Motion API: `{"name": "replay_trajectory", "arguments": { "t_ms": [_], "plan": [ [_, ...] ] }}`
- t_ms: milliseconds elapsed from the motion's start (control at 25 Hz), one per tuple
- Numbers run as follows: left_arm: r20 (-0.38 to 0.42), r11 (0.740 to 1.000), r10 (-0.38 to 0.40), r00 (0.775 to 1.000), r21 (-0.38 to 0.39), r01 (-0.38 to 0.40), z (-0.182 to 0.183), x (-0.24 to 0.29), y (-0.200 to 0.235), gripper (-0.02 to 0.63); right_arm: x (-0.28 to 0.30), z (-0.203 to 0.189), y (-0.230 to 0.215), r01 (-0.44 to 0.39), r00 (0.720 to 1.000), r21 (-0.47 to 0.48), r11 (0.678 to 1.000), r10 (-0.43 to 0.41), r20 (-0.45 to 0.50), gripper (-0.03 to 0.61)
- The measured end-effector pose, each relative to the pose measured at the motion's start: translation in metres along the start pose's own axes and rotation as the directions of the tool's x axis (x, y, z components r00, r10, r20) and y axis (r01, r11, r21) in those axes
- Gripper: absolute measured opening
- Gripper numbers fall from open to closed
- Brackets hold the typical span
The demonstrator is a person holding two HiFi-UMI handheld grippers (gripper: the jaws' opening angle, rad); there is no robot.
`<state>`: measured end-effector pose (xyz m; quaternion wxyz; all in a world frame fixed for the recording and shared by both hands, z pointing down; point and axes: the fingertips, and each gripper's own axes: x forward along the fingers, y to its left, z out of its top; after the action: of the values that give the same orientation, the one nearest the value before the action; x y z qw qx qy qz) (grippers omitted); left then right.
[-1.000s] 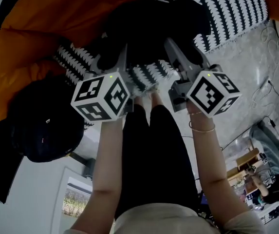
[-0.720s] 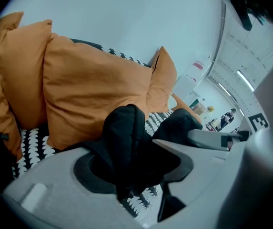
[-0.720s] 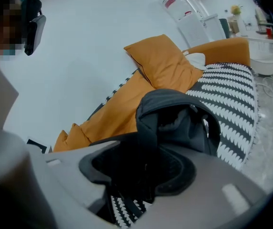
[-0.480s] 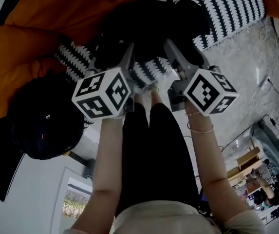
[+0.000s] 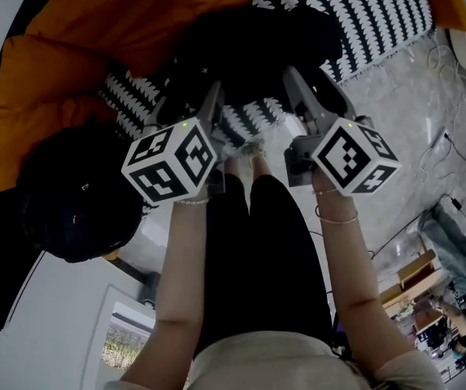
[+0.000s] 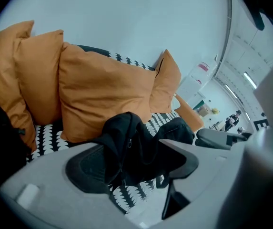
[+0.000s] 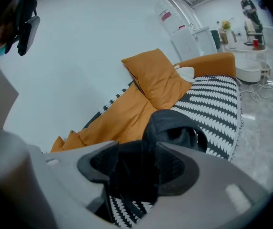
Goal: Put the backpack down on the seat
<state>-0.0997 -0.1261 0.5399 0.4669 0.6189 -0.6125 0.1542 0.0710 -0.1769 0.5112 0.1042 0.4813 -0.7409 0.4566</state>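
Both claws have just been opening. The left claw [image 6: 134,163] and right claw [image 7: 138,171] now stand wide. The backpack [image 5: 249,51] shows between their jaws, but neither grips it. It lies on the patterned seat [image 5: 379,15] at 12 o'clock, against orange cushions [image 5: 94,23]. We judge it delivered. The claws hide its near edge, and its black folds blur together. A dark thing [image 5: 74,210] at 9 o'clock is unclear.
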Motion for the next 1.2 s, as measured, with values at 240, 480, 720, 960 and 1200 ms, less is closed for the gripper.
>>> {"name": "replay_trajectory", "arguments": {
  "t_ms": [240,480,720,960,1200],
  "plan": [
    [0.023,1.0,0.016,1.0,0.005,-0.016,0.006,-0.031,-0.001,0.305,-0.018,0.005,0.029,-0.066,0.998,-0.044,0.997,0.065,-0.007,0.241],
    [0.099,0.999,-0.026,0.995,0.046,0.022,0.032,-0.07,-0.022,0.304,-0.047,0.015,0.066,-0.131,0.991,-0.081,0.988,0.132,0.006,0.241],
    [0.14,0.986,-0.163,0.977,0.068,0.155,0.06,-0.125,-0.067,0.298,-0.098,0.04,0.119,-0.231,0.972,-0.09,0.969,0.233,0.016,0.241],
    [0.151,0.924,-0.362,0.92,0.191,0.333,0.099,-0.18,-0.127,0.29,-0.152,0.092,0.17,-0.326,0.933,-0.138,0.935,0.342,0.116,0.214],
    [0.288,0.86,-0.491,0.822,0.309,0.405,0.136,-0.236,-0.171,0.04,-0.199,0.124,0.211,-0.384,0.89,-0.25,0.889,0.428,0.156,0.113]
  ]
}}
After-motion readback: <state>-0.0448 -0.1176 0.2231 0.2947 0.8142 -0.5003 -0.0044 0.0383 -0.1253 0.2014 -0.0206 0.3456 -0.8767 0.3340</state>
